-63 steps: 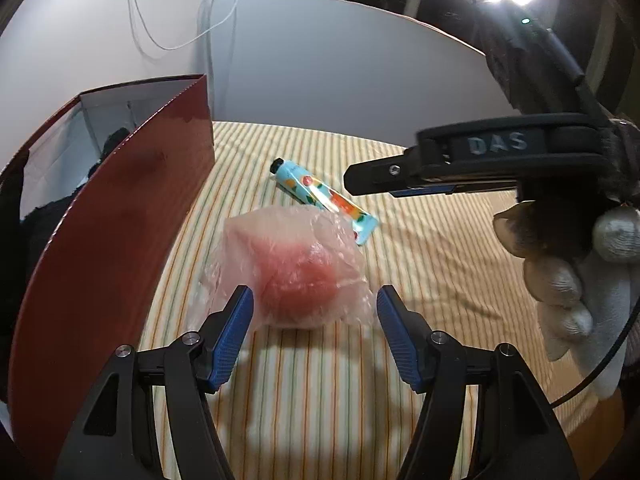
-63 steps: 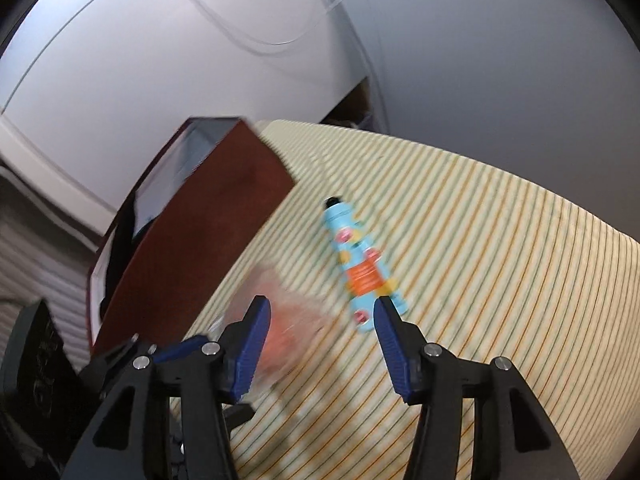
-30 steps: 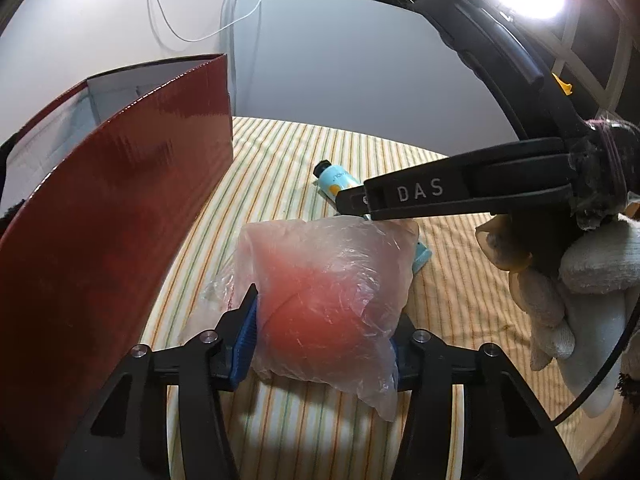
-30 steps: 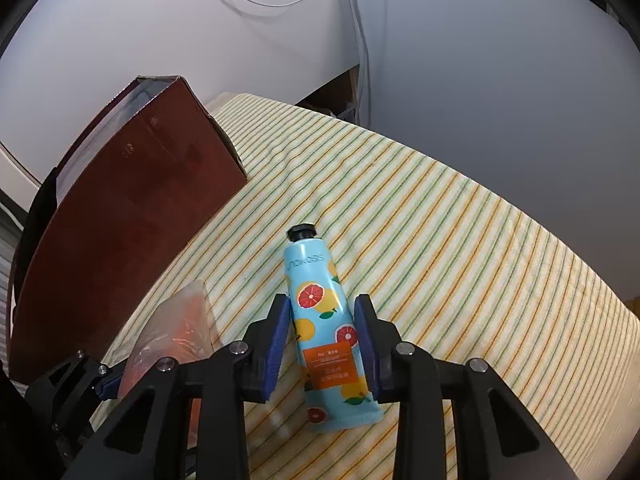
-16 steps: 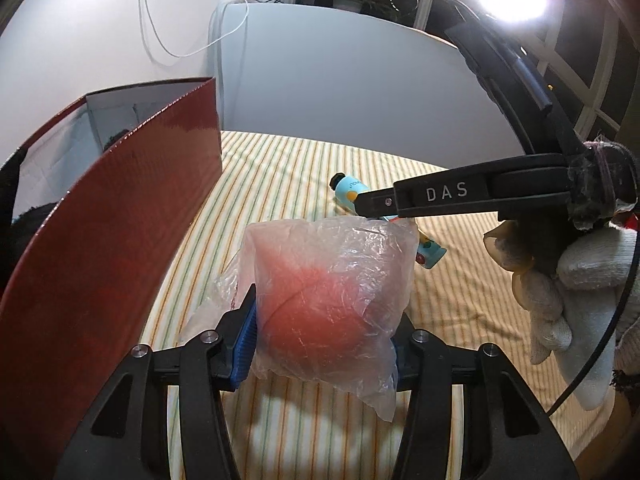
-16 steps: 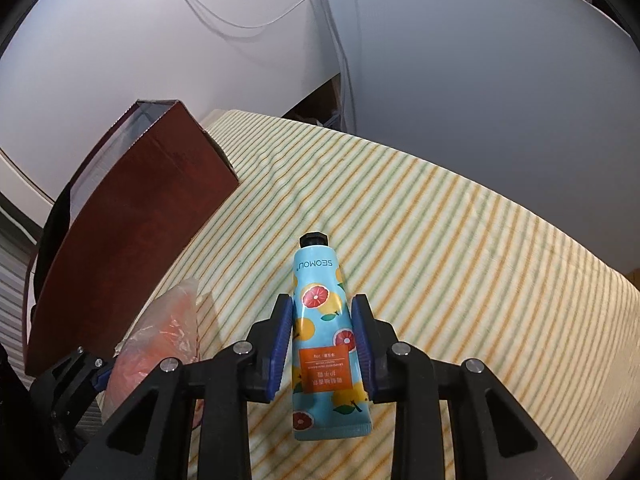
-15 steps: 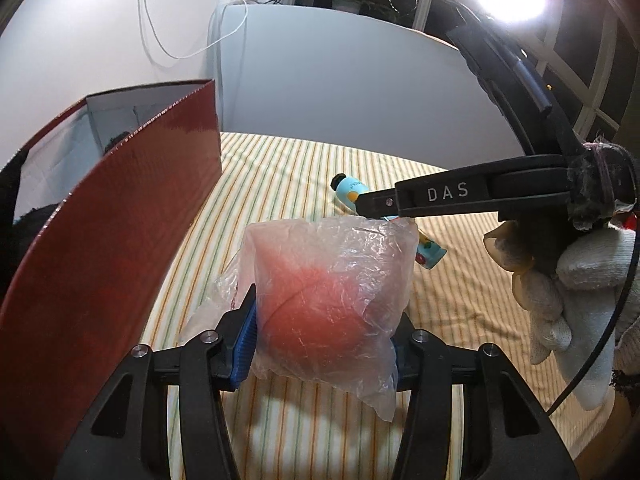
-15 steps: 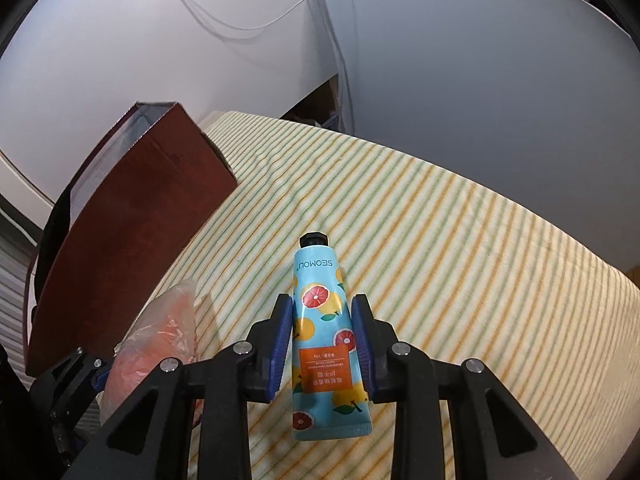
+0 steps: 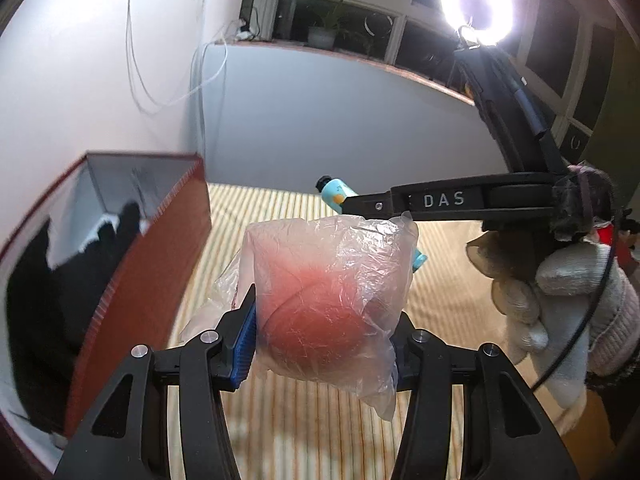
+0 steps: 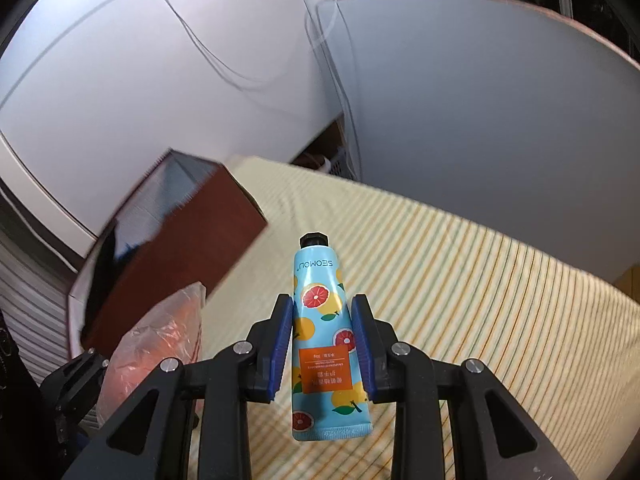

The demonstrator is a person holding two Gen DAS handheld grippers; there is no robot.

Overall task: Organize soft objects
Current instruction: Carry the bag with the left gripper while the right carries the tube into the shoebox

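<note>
My left gripper (image 9: 320, 344) is shut on a clear plastic bag with a pink soft object inside (image 9: 328, 300) and holds it above the striped cloth. The bag also shows in the right wrist view (image 10: 160, 332). My right gripper (image 10: 322, 344) is shut on a light blue hand cream tube with citrus print (image 10: 322, 328), cap pointing away, lifted off the cloth. In the left wrist view the tube's cap end (image 9: 334, 192) sticks out past the right gripper's finger. An open dark red box (image 9: 132, 272) stands at the left; it also shows in the right wrist view (image 10: 180, 248).
The striped cloth (image 10: 480, 288) covers the table. Dark items (image 9: 52, 288) lie inside the red box. A white panel (image 9: 340, 128) stands behind the table, with a ring light (image 9: 476, 8) at upper right. The gloved hand (image 9: 560, 300) holds the right gripper.
Both grippers have risen with their loads. The tube has come off the cloth and is higher in view. The red box now sits lower and farther left.
</note>
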